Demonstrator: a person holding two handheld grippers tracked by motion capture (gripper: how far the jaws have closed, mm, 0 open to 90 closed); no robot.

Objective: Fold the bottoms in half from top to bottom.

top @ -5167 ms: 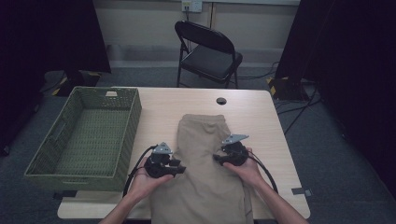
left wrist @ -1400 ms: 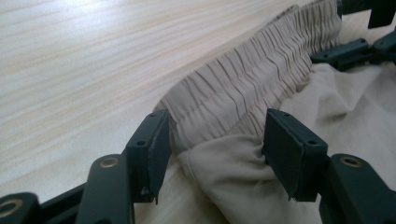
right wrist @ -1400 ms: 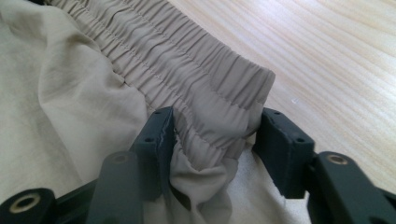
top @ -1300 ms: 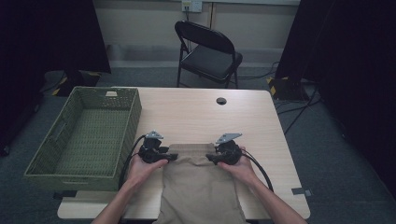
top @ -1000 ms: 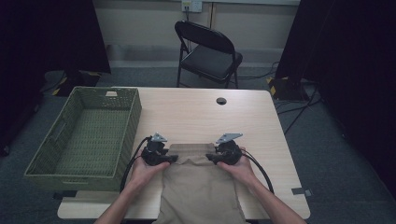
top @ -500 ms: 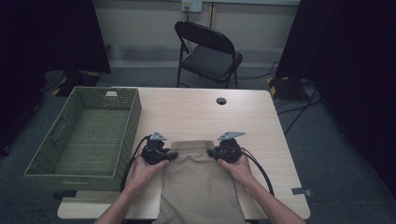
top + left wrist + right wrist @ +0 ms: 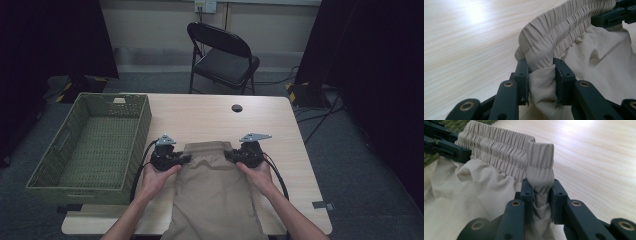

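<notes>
A light wooden table fills the middle of the high view, with a green woven basket along its left side and a black folding chair beyond its far edge. A pair of beige trousers lies flat on the near half of the table, legs trailing off the near edge toward the person. A few seconds ago the trousers reached much farther up the table; the waistband now sits closer to the person, roughly mid-table.

The left gripper and right gripper sit at the two ends of the gathered elastic waistband. Their jaws have just been closing, and each now pinches a fold of waistband fabric between its pads, the right corner pulled up slightly.

With both corners gripped, the trousers look ready to be lifted or folded, possibly toward the basket.
</notes>
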